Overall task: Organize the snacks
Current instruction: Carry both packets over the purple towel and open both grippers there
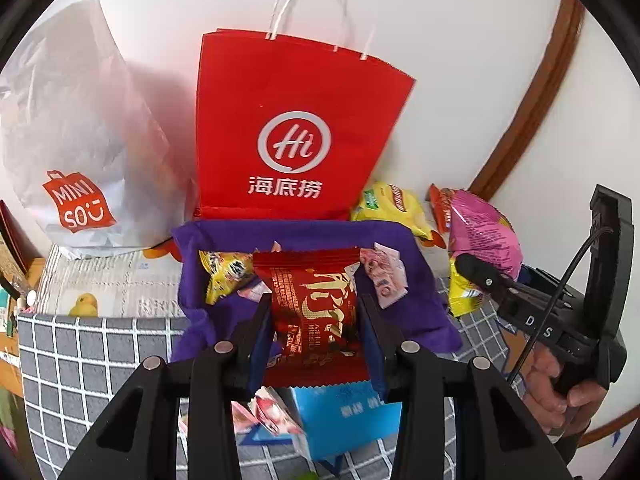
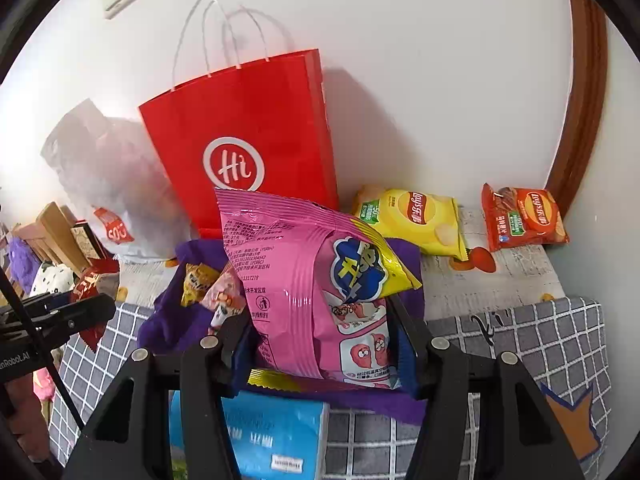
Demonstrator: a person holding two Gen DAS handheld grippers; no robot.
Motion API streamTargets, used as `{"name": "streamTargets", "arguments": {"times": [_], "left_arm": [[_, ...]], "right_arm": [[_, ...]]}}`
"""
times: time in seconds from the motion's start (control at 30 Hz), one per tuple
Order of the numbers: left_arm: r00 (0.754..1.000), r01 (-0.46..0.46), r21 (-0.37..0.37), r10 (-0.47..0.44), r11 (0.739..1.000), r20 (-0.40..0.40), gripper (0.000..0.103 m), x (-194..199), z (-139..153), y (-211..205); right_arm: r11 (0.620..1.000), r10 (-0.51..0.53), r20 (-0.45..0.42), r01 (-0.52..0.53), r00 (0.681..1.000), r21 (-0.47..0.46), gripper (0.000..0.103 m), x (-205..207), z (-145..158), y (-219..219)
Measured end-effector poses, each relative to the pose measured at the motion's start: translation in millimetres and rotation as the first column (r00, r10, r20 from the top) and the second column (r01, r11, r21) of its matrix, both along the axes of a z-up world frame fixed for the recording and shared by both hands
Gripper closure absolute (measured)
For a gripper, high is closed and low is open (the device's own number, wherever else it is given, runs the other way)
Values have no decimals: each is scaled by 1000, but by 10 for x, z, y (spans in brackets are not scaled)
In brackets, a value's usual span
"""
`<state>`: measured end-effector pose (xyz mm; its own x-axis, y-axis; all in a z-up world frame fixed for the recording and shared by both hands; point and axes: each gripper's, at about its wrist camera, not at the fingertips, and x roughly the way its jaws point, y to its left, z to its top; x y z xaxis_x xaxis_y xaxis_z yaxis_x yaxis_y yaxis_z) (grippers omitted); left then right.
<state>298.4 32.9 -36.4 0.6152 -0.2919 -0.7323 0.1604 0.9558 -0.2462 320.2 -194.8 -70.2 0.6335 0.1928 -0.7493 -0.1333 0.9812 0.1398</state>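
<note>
Both grippers hold snacks just above the purple fabric bin (image 1: 396,240): the left gripper (image 1: 316,320) pinches an upright red packet (image 1: 312,304), the right gripper (image 2: 324,340) clamps a pink bag (image 2: 304,280) leaning far-left, equally near it

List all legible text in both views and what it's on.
"Hi" and "海底捞": red paper carrier bag.
"MINISO": white plastic shopping bag.
"Lay's 乐事": yellow crisp packet.
"Lay's 乐事": orange-red crisp packet.
"D S": right gripper's body.
Fine print on the pink snack bag, red foil snack packet, and blue tissue pack: too small.
</note>
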Motion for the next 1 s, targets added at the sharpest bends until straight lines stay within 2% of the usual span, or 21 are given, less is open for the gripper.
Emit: {"name": "streamTargets", "arguments": {"times": [0.17, 0.3, 0.37, 0.63, 1.0], "left_arm": [[1000, -17, 22, 17, 1000, 2, 64, 195, -72, 59], [999, -35, 3, 35, 999, -25, 64, 356, -192, 156], [998, -45, -3, 45, 999, -42, 64, 433, -288, 222], [993, -74, -4, 74, 997, -92, 64, 606, -543, 356], [984, -100, -9, 98, 995, -148, 64, 736, -770, 504]], "right_arm": [[1000, 5, -7, -5, 1000, 5, 46, 215, -68, 41], [999, 26, -32, -26, 999, 19, 46, 344, -223, 73], [999, 48, -65, -48, 997, 1, 46, 427, -340, 100], [995, 84, -111, -90, 990, -48, 46, 560, -608, 64], [997, 32, -190, -45, 981, -63, 46, 688, -815, -219]]}}
